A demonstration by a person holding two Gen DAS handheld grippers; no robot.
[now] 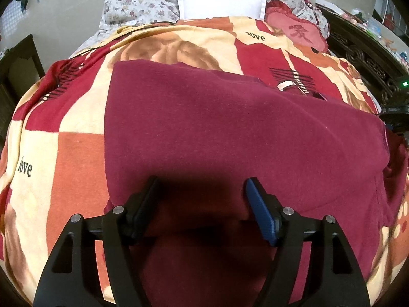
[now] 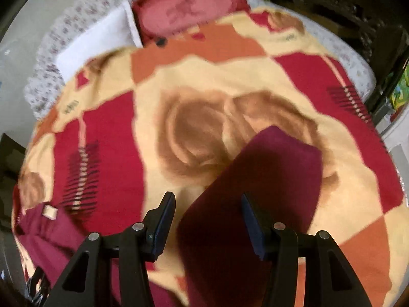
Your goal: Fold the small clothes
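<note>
A home bedroom: a bed under a patterned blanket, pillows at its head, dark carved wooden furniture alongside.

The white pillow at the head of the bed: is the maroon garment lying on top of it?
No. The pillow lies bare at the far end of the bed, while the maroon garment is spread lower down on the patterned blanket.

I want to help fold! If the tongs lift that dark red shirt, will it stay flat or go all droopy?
Probably droopy. The dark red shirt lies soft and moulded to the patterned blanket, so it looks floppy. It likely weighs little, being thin cloth. The long part stretched out in the right view would probably dangle.
</note>
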